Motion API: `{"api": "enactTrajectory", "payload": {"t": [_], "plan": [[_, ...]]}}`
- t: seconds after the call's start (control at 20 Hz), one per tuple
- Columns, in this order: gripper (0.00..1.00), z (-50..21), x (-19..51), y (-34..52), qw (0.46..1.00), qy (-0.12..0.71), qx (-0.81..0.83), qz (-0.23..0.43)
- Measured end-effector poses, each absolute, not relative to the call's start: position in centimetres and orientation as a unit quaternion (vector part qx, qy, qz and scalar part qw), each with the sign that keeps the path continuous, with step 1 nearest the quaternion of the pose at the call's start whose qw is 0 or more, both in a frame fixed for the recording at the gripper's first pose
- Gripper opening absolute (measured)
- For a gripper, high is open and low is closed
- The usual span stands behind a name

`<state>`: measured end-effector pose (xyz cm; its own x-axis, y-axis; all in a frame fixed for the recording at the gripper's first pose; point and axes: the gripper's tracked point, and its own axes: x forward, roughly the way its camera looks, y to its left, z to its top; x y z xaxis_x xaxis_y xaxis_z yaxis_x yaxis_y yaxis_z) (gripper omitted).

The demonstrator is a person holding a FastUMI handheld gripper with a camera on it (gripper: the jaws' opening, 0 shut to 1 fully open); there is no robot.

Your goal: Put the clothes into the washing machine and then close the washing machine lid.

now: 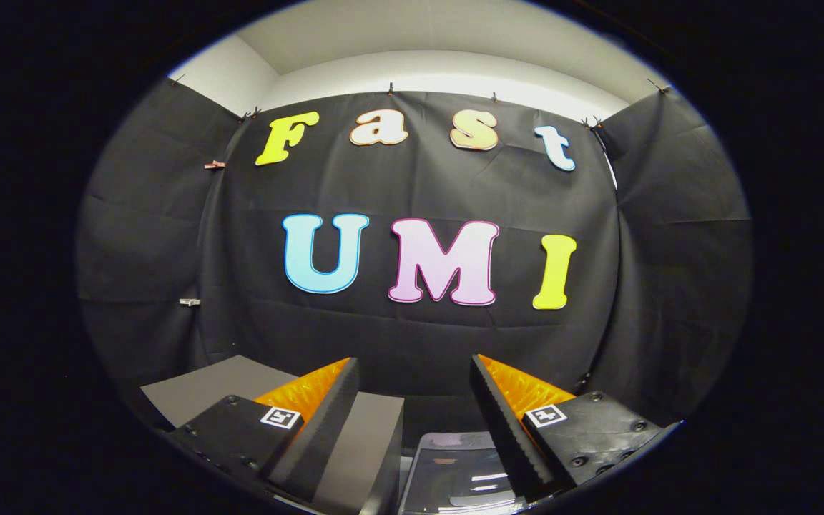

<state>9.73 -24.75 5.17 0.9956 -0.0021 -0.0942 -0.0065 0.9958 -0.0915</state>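
Observation:
My gripper [413, 360] is open, its two fingers spread wide with nothing between them, and it is held high facing the booth's black back wall. Low down between the fingers lies a glossy dark panel [455, 472] with light reflections on it. It looks like the top or lid of the washing machine, though I cannot tell whether it is open or shut. The right finger [505, 422] covers the panel's right side.
A grey flat-topped block [204, 386] sits below and behind the left finger, and its corner reaches into the gap next to the glossy panel. Black cloth walls close the booth at the back and on both sides.

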Motion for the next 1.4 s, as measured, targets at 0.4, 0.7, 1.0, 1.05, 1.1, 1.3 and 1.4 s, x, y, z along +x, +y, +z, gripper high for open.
{"api": "enactTrajectory", "payload": {"t": [0.4,0.7,1.0,1.05,1.1,1.3,1.4], "plan": [[0.98,6.4,11.5,-23.8,0.998,0.038,-0.040,0.008],[0.98,6.5,12.2,-23.3,0.998,0.039,-0.051,0.010],[0.98,6.4,12.8,-23.7,0.997,0.047,-0.054,0.009],[0.98,6.6,12.9,-23.8,0.998,0.044,-0.054,0.010],[0.98,6.8,12.9,-24.1,0.998,0.041,-0.054,0.010],[0.98,6.7,13.0,-24.8,0.998,0.043,-0.053,0.007],[0.98,6.4,12.8,-25.0,0.997,0.047,-0.054,0.008]]}}
